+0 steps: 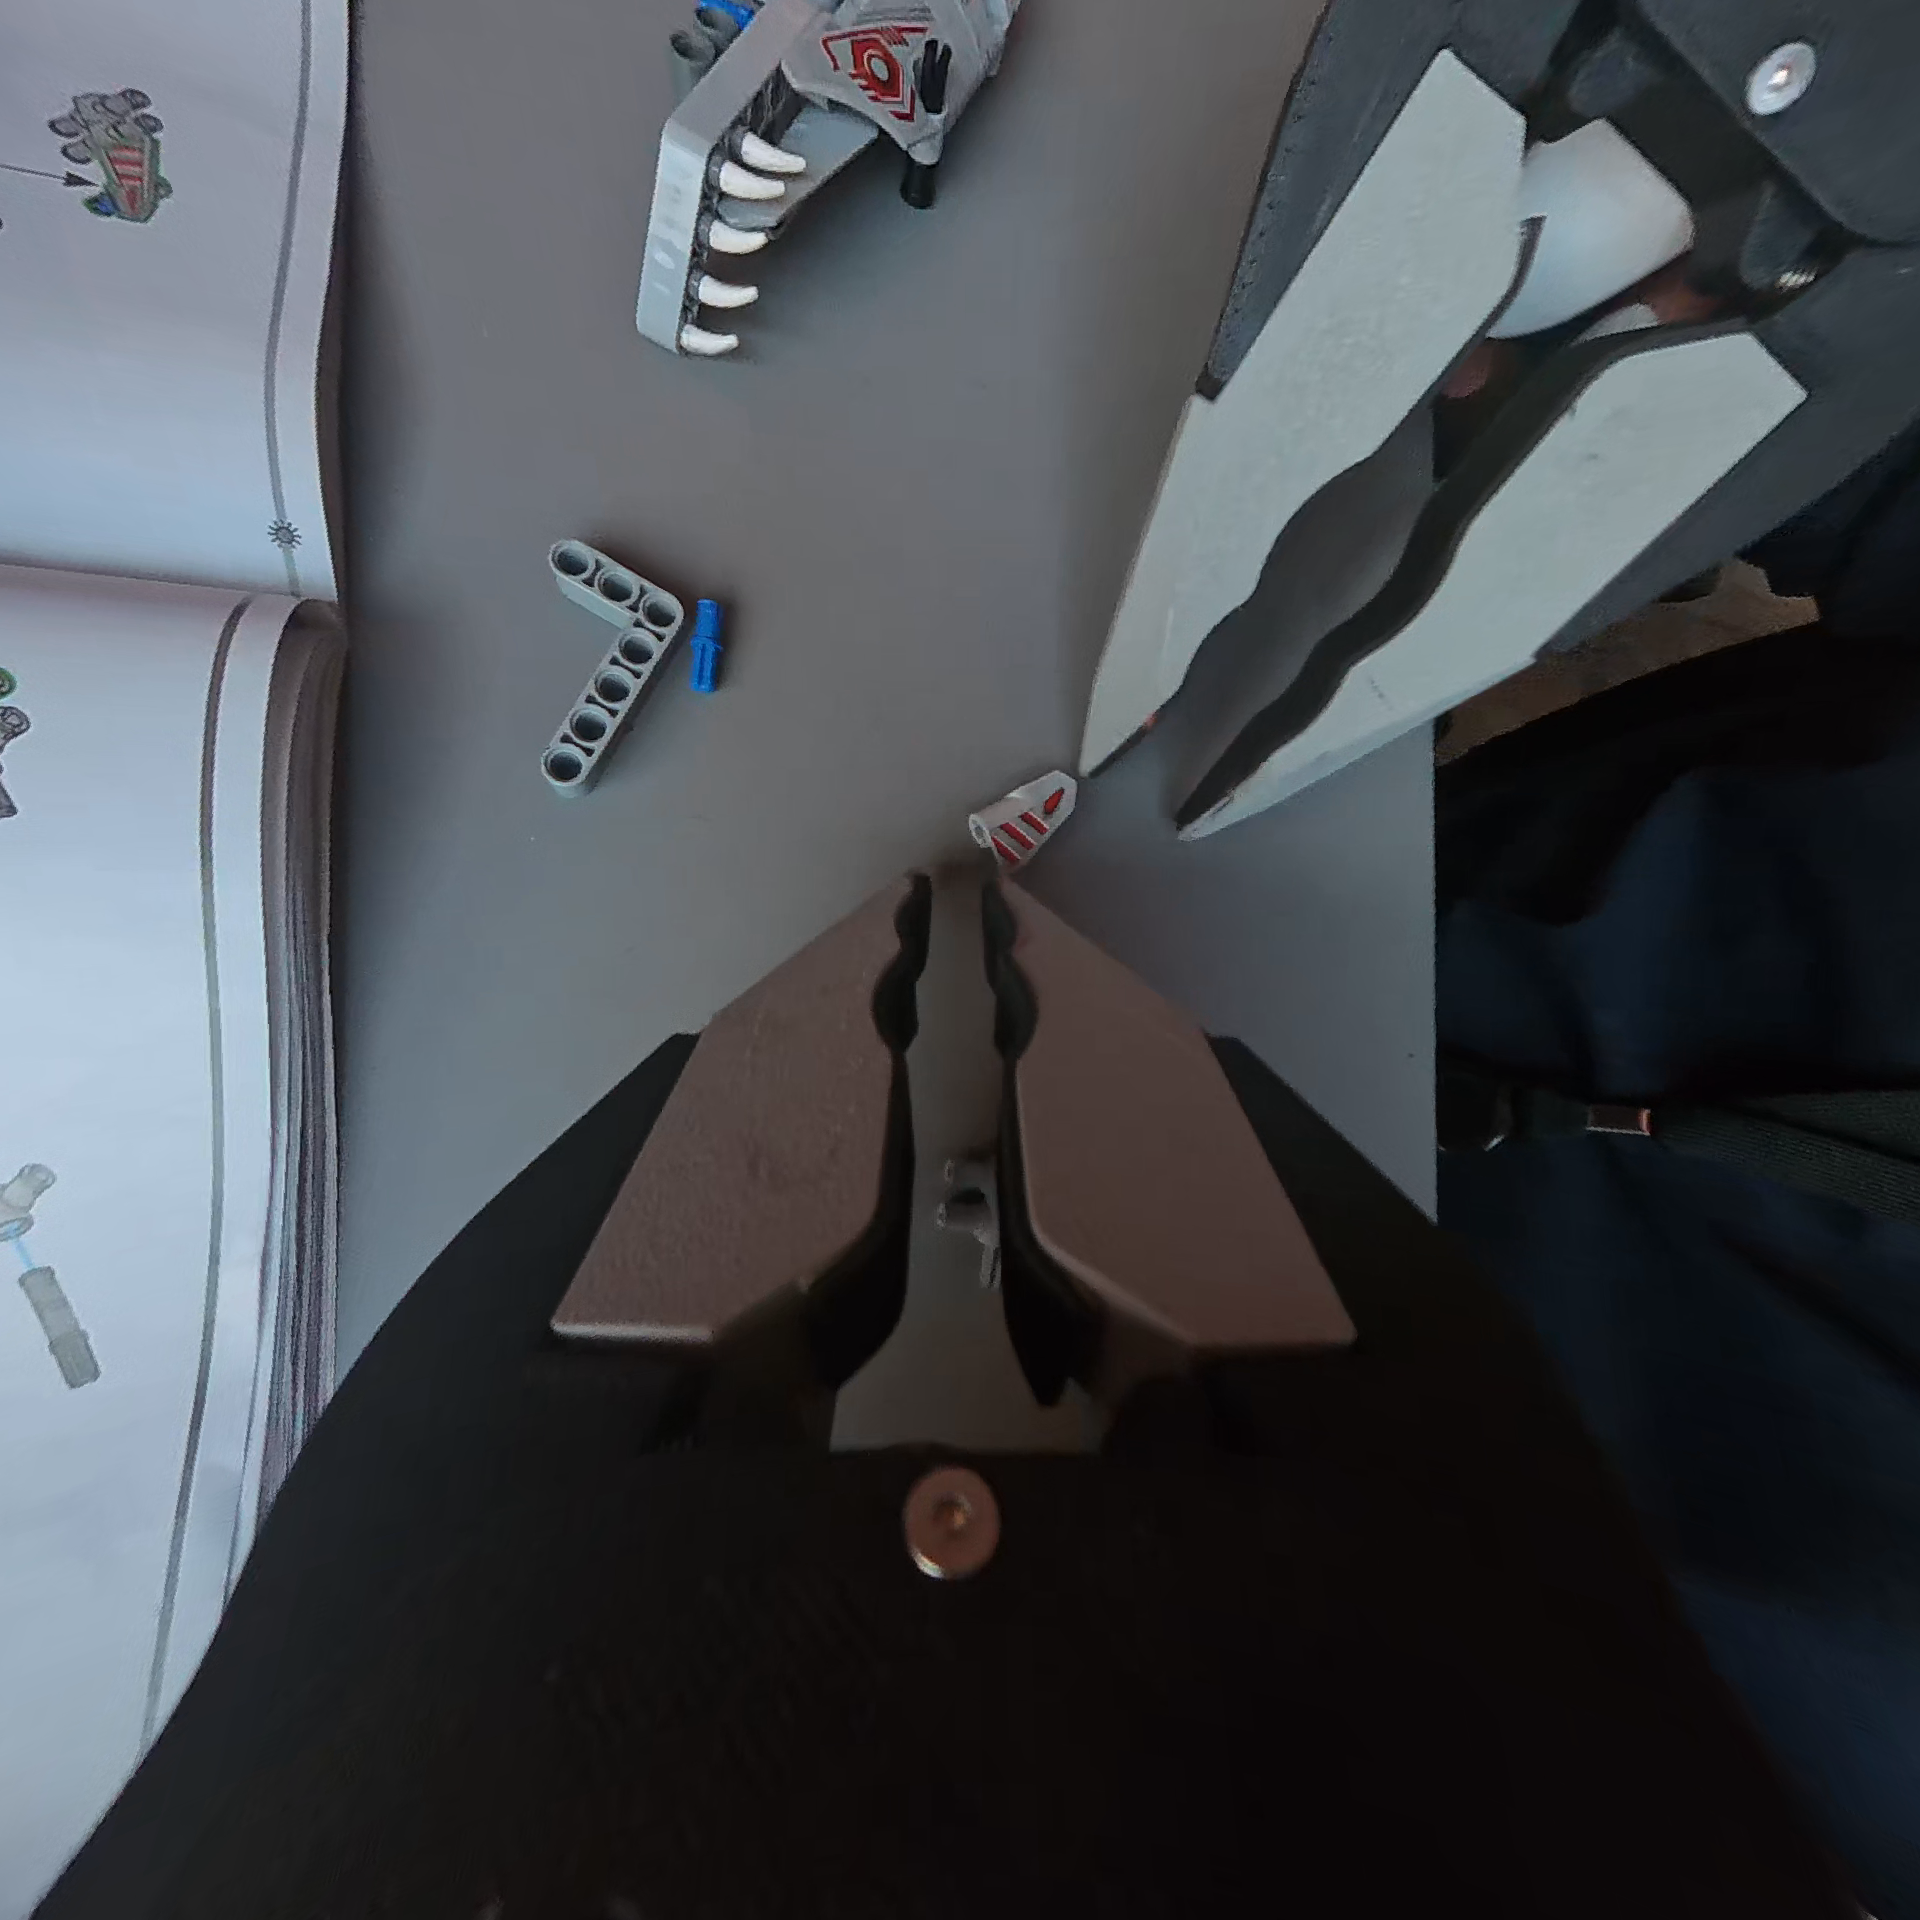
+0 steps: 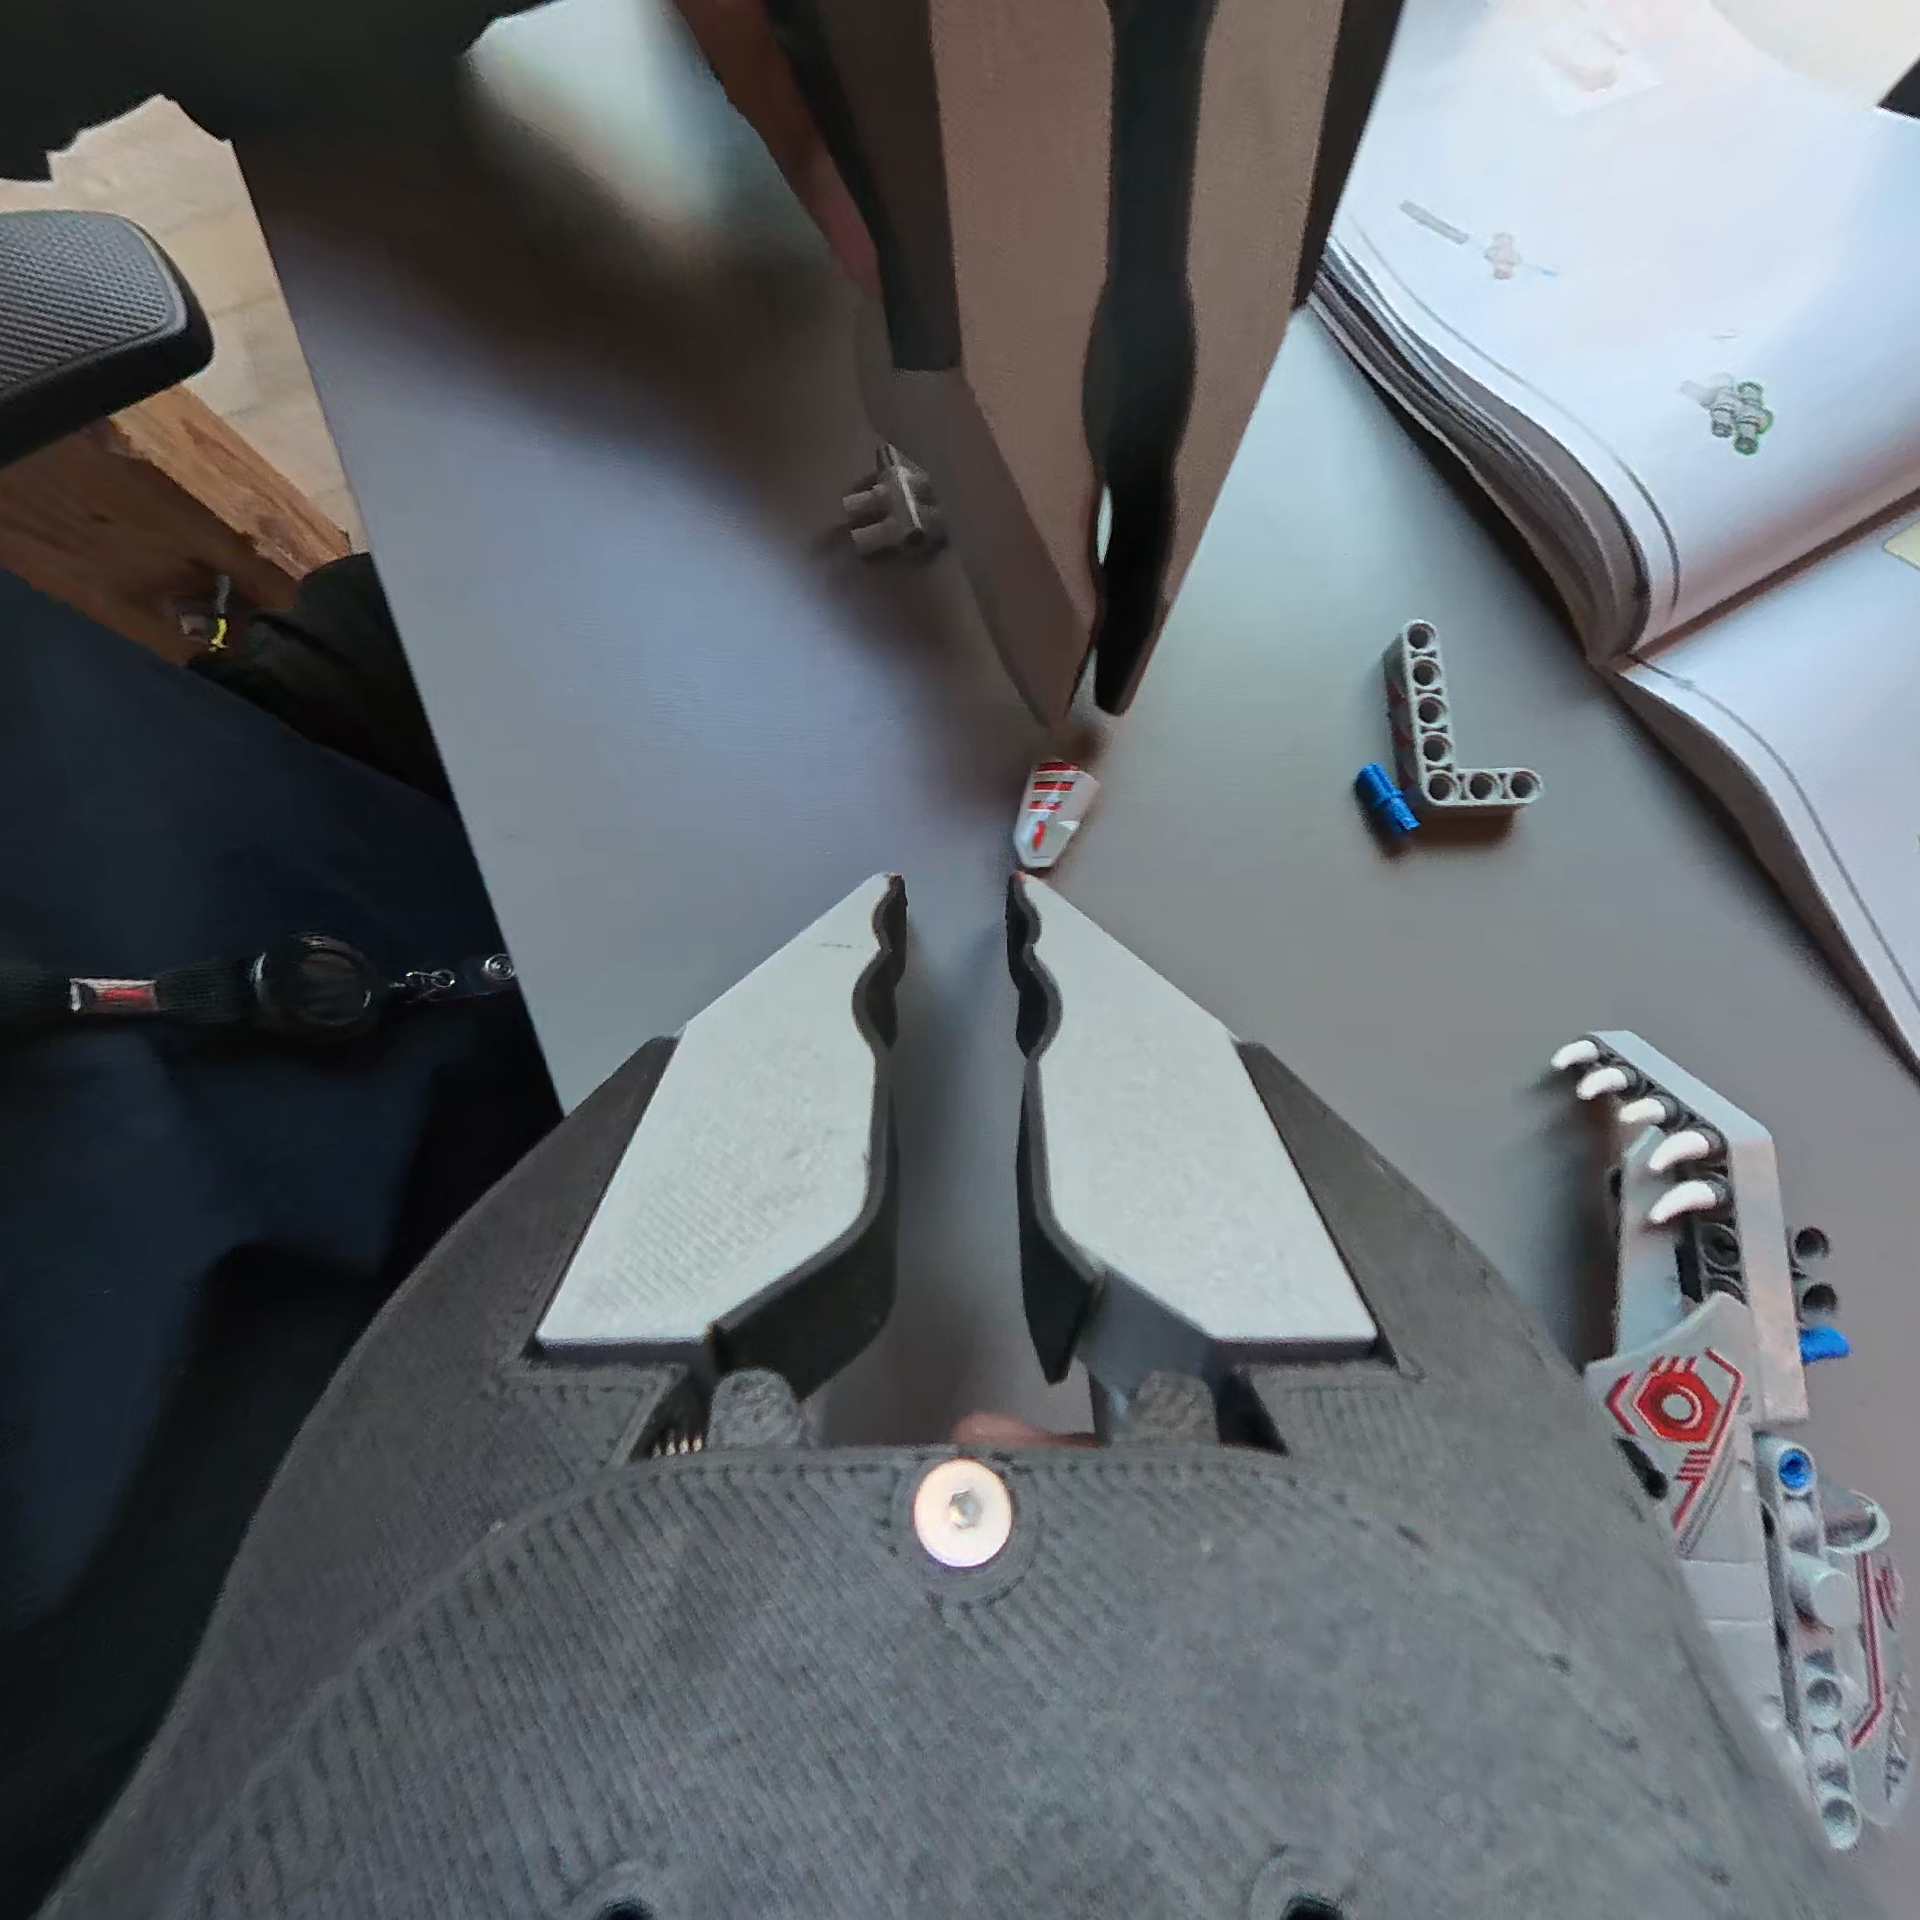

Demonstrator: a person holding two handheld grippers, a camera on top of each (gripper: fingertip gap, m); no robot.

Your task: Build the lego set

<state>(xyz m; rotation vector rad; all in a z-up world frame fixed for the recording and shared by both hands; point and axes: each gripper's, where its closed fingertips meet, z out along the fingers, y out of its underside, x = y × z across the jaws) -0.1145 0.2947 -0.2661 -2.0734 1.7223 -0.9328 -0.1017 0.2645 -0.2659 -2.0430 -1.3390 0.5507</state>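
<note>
A small white curved panel with red stripes (image 1: 1023, 821) (image 2: 1055, 810) lies on the grey table (image 1: 883, 468) between both grippers' tips. My left gripper (image 1: 954, 883) is narrowly open and empty, its tips just short of the panel. It enters the right wrist view from the top (image 2: 1086, 712). My right gripper (image 2: 956, 883) is open and empty, tips just short of the panel. It shows in the left wrist view at the upper right (image 1: 1138, 795). A small grey connector (image 1: 971, 1205) (image 2: 894, 509) lies on the table under the left gripper's fingers.
A grey L-shaped beam (image 1: 613, 665) (image 2: 1455, 738) and a blue pin (image 1: 708, 644) (image 2: 1385, 798) lie together. The toothed grey jaw assembly (image 1: 769, 166) (image 2: 1704, 1351) lies farther off. An open instruction booklet (image 1: 156, 831) (image 2: 1662, 312) borders the table. A person's dark clothing and a lanyard reel (image 2: 312, 982) are at the table's edge. Across from one pair of fingers to the other is roughly 4 cm.
</note>
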